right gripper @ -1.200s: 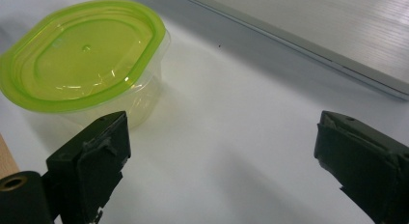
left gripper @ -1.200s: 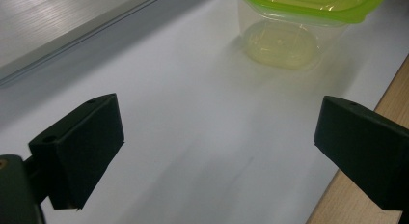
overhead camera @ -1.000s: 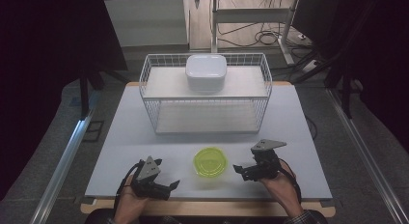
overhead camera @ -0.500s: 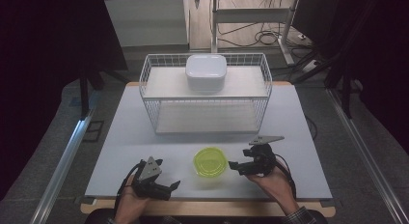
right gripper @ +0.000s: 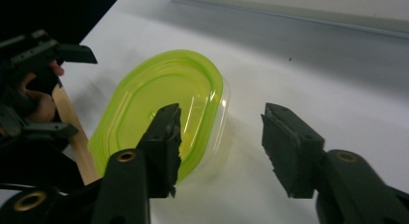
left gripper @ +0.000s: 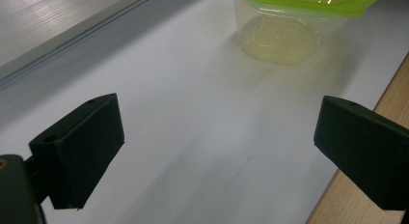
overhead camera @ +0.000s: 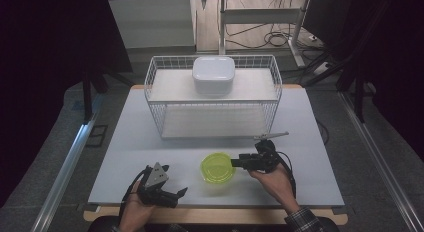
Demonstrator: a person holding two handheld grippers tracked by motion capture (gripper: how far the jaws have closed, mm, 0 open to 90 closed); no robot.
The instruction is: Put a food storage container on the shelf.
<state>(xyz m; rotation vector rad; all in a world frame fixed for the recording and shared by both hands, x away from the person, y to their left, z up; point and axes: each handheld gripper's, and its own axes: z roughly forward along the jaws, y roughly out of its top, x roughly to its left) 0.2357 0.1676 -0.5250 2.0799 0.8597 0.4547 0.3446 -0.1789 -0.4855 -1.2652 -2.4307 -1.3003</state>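
Observation:
A clear tub with a lime-green lid (overhead camera: 218,168) stands near the table's front edge. My right gripper (overhead camera: 237,162) is at its right side, open. In the right gripper view the container (right gripper: 164,103) lies just ahead of my right gripper (right gripper: 222,120); one jaw hangs over the lid's near rim, the other is off to the side over bare table. My left gripper (overhead camera: 179,192) rests open at the front left, pointing toward the tub. From the left gripper view the tub (left gripper: 299,21) is some way beyond the wide-apart jaws of my left gripper (left gripper: 217,122).
A white wire basket (overhead camera: 155,99) lies on its side at the back of the white table (overhead camera: 140,142), with a white lidded box (overhead camera: 214,74) on top. The wooden front edge (left gripper: 357,204) runs close under my left gripper. Metal rails flank the table.
My right gripper has moved left and lowered until its jaws reach the tub's right side. The left gripper has hardly shifted.

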